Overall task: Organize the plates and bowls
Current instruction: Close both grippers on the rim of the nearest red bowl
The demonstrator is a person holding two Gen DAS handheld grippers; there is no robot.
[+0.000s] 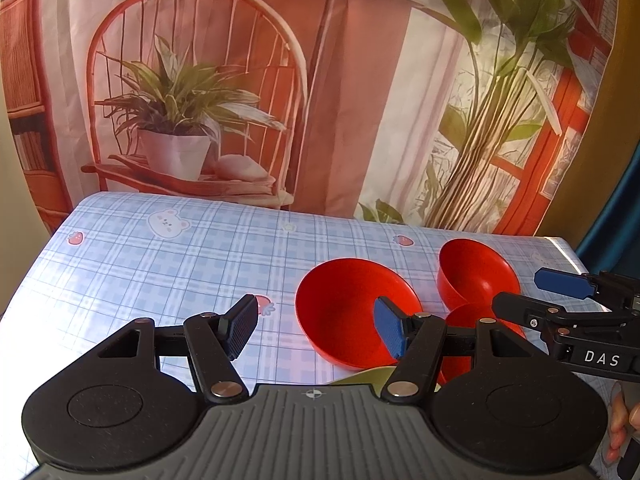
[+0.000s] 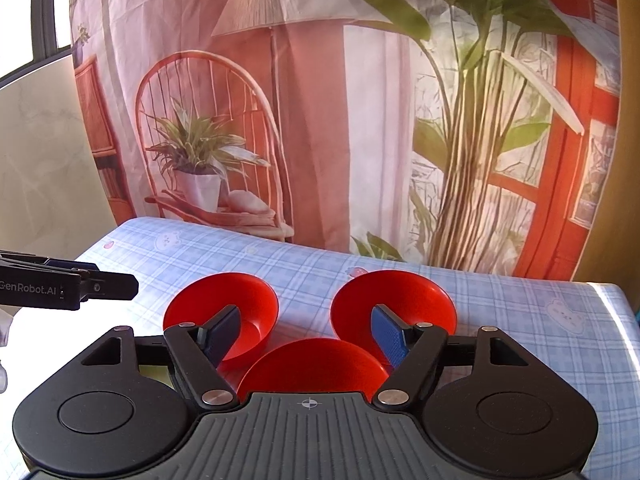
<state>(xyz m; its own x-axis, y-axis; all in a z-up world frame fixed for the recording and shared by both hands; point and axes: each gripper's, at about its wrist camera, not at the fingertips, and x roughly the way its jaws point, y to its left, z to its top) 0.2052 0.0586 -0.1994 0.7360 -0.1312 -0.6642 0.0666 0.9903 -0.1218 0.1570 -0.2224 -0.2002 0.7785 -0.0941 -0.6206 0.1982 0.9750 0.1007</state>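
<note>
"DAS" on the right gripper — "GenRobot.AI" on the left gripper.

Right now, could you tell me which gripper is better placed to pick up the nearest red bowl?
The right gripper, probably: its open jaws frame the nearest red bowl directly ahead, while the left gripper points past it, toward the left bowl.

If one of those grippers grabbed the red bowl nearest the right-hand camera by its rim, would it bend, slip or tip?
The red bowl looks like thin, smooth plastic, so probably light and stiff rather than fragile. Its glossy surface may slip between the pads. Sitting low and wide on the checked tablecloth, it would more likely slide than tip if pushed.
</note>
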